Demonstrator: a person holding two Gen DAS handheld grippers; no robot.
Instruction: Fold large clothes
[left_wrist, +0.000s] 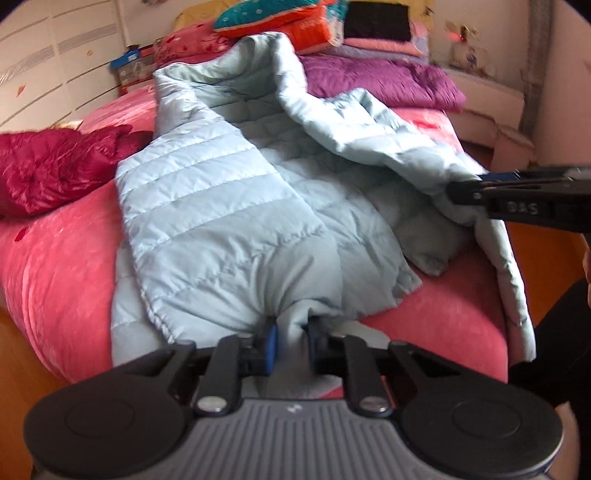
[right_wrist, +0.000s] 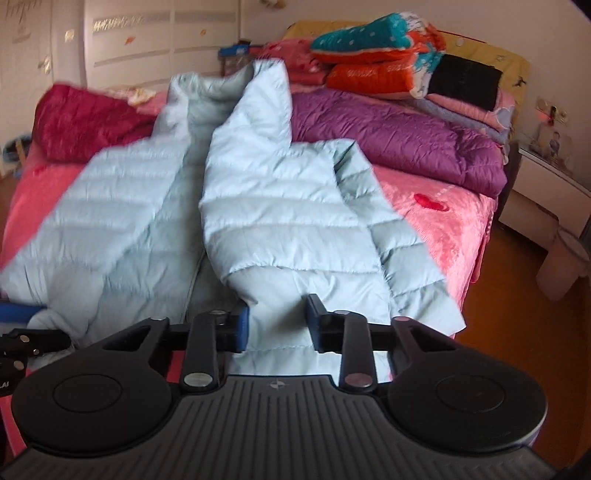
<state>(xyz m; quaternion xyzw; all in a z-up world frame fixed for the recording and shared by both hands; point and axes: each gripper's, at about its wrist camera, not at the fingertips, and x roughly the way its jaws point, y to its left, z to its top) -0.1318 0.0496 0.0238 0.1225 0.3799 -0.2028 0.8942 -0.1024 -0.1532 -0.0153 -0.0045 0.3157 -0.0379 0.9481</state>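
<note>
A pale blue puffer jacket (left_wrist: 221, 192) lies spread on the pink bed (left_wrist: 59, 266), collar toward the headboard and hem at the near edge. My left gripper (left_wrist: 292, 341) is shut on a bunched fold of the hem, with fabric squeezed between its blue pads. In the right wrist view the jacket (right_wrist: 280, 206) has one front panel folded over, and my right gripper (right_wrist: 277, 325) is closed on the hem with cloth filling the gap. The left wrist view shows the right gripper (left_wrist: 456, 192) from the side, clamped on the jacket's right edge.
A dark red jacket (left_wrist: 48, 166) lies at the left of the bed. A purple quilt (right_wrist: 399, 136) and stacked pillows (right_wrist: 376, 55) sit at the head. A white nightstand (right_wrist: 550, 184) and a pale bin (right_wrist: 561, 262) stand on the wooden floor to the right.
</note>
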